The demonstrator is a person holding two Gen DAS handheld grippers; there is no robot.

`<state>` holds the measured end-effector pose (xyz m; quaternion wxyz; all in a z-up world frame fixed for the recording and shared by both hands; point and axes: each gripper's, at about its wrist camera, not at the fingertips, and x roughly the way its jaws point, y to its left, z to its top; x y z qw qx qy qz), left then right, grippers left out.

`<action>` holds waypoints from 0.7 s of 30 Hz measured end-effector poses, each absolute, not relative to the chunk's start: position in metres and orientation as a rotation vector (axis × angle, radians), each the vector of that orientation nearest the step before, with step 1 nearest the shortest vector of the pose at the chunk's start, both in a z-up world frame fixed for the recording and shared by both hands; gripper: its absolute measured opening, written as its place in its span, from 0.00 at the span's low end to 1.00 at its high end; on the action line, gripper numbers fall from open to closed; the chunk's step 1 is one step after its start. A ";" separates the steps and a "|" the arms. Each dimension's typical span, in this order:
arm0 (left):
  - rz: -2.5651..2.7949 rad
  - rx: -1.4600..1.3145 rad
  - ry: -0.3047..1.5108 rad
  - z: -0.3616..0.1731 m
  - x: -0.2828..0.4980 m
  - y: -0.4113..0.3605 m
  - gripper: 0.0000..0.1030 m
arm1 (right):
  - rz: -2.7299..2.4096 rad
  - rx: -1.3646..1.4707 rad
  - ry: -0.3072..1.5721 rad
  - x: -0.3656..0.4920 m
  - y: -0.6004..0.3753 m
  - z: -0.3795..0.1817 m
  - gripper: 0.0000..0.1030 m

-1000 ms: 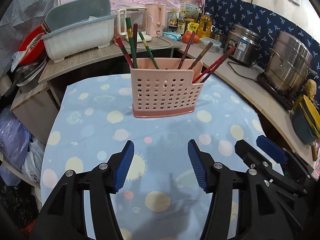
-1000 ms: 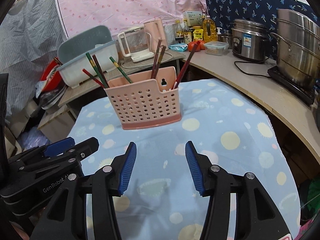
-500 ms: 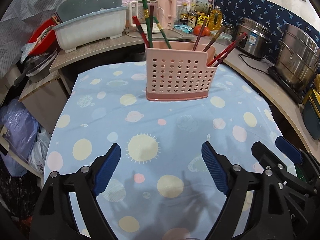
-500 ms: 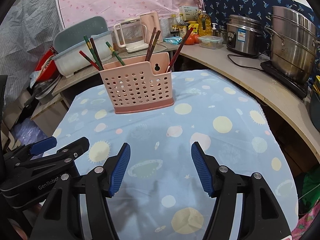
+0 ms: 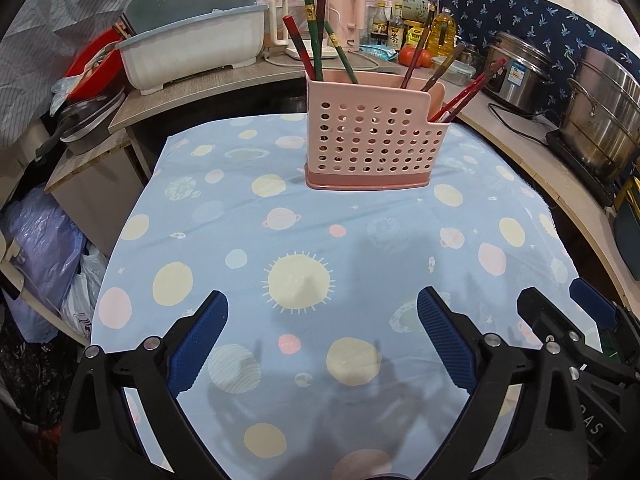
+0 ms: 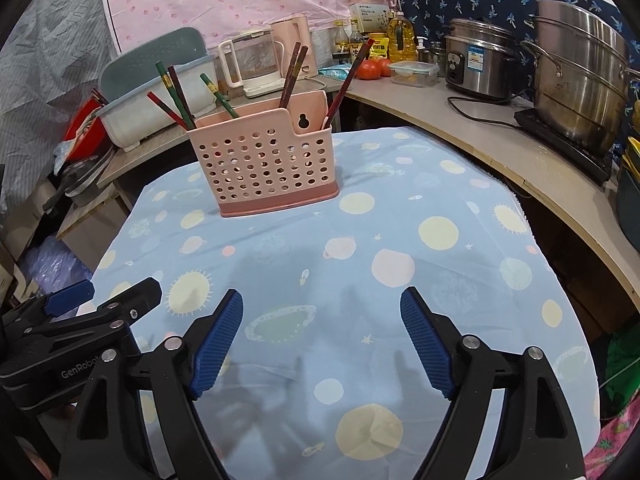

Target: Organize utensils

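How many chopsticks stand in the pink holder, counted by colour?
Red chopsticks: 3
Green chopsticks: 2
Brown chopsticks: 3
Total: 8, all in the pink holder.

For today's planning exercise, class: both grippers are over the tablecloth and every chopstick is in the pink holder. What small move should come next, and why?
Probably nothing more than drawing both back and stopping. All chopsticks stand inside the pink holder, and none lie on the tablecloth. The left gripper and right gripper have opening jaws with nothing between them.
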<state>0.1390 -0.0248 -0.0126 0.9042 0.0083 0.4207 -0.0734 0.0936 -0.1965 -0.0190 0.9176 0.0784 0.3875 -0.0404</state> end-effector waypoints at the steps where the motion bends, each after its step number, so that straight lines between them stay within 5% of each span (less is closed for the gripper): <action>1: -0.150 0.019 0.868 -0.012 0.139 -0.025 0.90 | -0.085 0.163 0.796 0.094 -0.197 -0.019 0.79; 10: -0.139 0.038 0.874 -0.013 0.143 -0.027 0.93 | -0.095 0.164 0.799 0.097 -0.201 -0.019 0.86; 12: -0.131 0.042 0.878 -0.014 0.144 -0.027 0.93 | -0.102 0.163 0.793 0.097 -0.202 -0.019 0.94; 21: -0.133 0.051 0.877 -0.013 0.146 -0.031 0.93 | -0.126 0.150 0.785 0.098 -0.205 -0.018 0.94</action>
